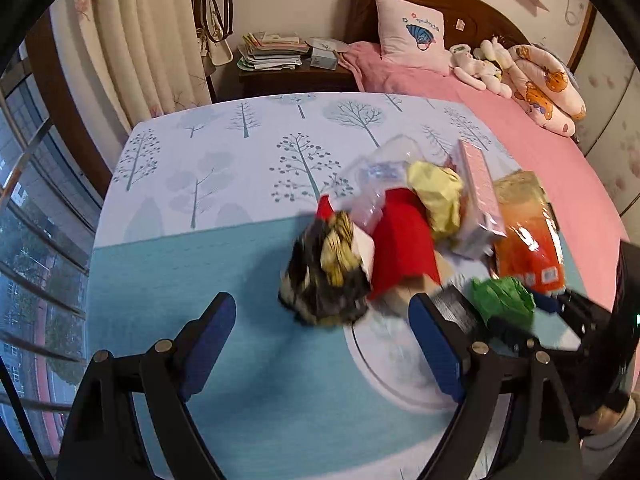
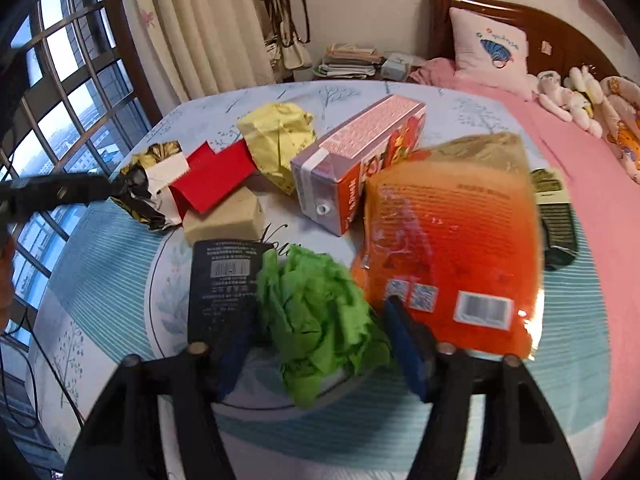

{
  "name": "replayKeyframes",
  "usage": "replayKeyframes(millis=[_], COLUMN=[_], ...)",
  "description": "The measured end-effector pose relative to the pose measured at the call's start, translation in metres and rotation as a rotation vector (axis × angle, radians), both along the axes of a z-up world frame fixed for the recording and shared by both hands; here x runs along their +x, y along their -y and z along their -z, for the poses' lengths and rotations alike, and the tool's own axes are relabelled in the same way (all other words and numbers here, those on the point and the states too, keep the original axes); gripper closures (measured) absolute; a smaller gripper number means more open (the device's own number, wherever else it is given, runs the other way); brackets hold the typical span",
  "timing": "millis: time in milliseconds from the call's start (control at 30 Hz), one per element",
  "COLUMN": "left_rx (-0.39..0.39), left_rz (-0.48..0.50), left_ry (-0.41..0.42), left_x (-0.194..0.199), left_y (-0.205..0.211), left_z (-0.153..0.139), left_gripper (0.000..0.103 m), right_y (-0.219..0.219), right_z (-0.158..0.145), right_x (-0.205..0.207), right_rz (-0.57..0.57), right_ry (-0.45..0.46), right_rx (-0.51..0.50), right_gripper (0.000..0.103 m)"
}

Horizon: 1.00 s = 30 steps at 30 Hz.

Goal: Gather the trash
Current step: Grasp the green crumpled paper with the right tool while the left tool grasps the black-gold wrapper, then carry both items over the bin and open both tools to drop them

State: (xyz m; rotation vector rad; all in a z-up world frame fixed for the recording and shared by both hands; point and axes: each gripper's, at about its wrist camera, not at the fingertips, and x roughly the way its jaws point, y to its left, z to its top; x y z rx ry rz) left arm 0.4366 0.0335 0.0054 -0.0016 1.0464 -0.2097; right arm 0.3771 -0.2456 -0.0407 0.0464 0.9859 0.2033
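Black-and-gold crumpled wrapper (image 1: 324,276) sits leftmost in the pile, just ahead of our left gripper (image 1: 322,344); its fingers are spread wide with nothing between them. Next to it: red paper (image 2: 216,178) lying over a tan block (image 2: 226,220), then the yellow crumpled paper (image 2: 280,140) behind. Middle of the pile: black flat packet (image 2: 222,288) with a barcode, and right beside it the green crumpled paper (image 2: 316,320). Our right gripper (image 2: 320,344) has that green wad between its blue pads; the fingers are partly drawn in around it, and from the right wrist view we can't tell whether the pads press yet. Further right: pink-and-orange carton (image 2: 360,160) lying on its side, the big orange snack bag (image 2: 452,240), and a dark green packet (image 2: 556,216) at the far edge.

Everything rests on the tree-print table cover (image 1: 200,264), next to the pink bed (image 2: 580,200).

Progress, as we read it: early. No bin or bag visible, the pile looks all still on the table. Green wad likely first, the rest remains.
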Motion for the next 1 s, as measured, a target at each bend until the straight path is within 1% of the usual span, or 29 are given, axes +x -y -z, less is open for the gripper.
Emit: replayKeyframes(millis=[33, 100, 200, 267, 333, 367, 400, 433, 467, 533, 633, 767, 900, 1000], left_rx=[0.003, -0.006, -0.044, -0.076, -0.114, -0.127, -0.154, -0.165, -0.171, -0.177, -0.146, -0.132, -0.127, -0.121], left_rz=[0.0, -0.002, -0.016, -0.019, -0.02, -0.018, -0.015, -0.014, -0.013, -0.022, -0.041, -0.036, -0.007, 0.025], left_ry=[-0.004, -0.011, -0.023, -0.043, -0.081, -0.092, -0.104, -0.113, -0.118, -0.096, -0.049, 0.017, 0.06, 0.09], left_x=[0.008, 0.017, 0.028, 0.033, 0.038, 0.038, 0.039, 0.04, 0.04, 0.038, 0.03, 0.012, -0.018, -0.05], left_y=[0.002, 0.003, 0.0, -0.003, -0.006, -0.007, -0.008, -0.008, -0.008, -0.008, -0.008, -0.009, -0.009, -0.007], left_z=[0.004, 0.01, 0.019, 0.027, 0.039, 0.043, 0.048, 0.052, 0.056, 0.056, 0.048, 0.025, -0.003, -0.024], left_gripper=[0.016, 0.016, 0.017, 0.022, 0.032, 0.033, 0.038, 0.048, 0.048, 0.052, 0.056, 0.057, 0.057, 0.057], right_y=[0.0, 0.001, 0.007, 0.012, 0.014, 0.015, 0.015, 0.015, 0.015, 0.014, 0.014, 0.013, 0.011, 0.006], right_z=[0.002, 0.003, 0.004, 0.006, 0.006, 0.007, 0.007, 0.007, 0.007, 0.007, 0.006, -0.002, -0.019, -0.037], right_x=[0.002, 0.001, 0.0, -0.001, -0.001, -0.002, -0.002, -0.002, -0.001, -0.001, -0.003, -0.009, -0.023, -0.04], right_rz=[-0.003, -0.011, -0.018, -0.018, -0.02, -0.021, -0.021, -0.021, -0.022, -0.022, -0.011, 0.002, 0.006, 0.001], right_ry=[-0.007, 0.008, 0.009, 0.009, 0.013, 0.017, 0.019, 0.021, 0.024, 0.028, 0.028, 0.029, 0.055, 0.081], right_rx=[0.001, 0.016, 0.071, 0.104, 0.12, 0.125, 0.127, 0.126, 0.123, 0.123, 0.126, 0.134, 0.147, 0.155], right_gripper=[0.05, 0.056, 0.059, 0.059, 0.06, 0.06, 0.06, 0.06, 0.061, 0.062, 0.065, 0.067, 0.067, 0.067])
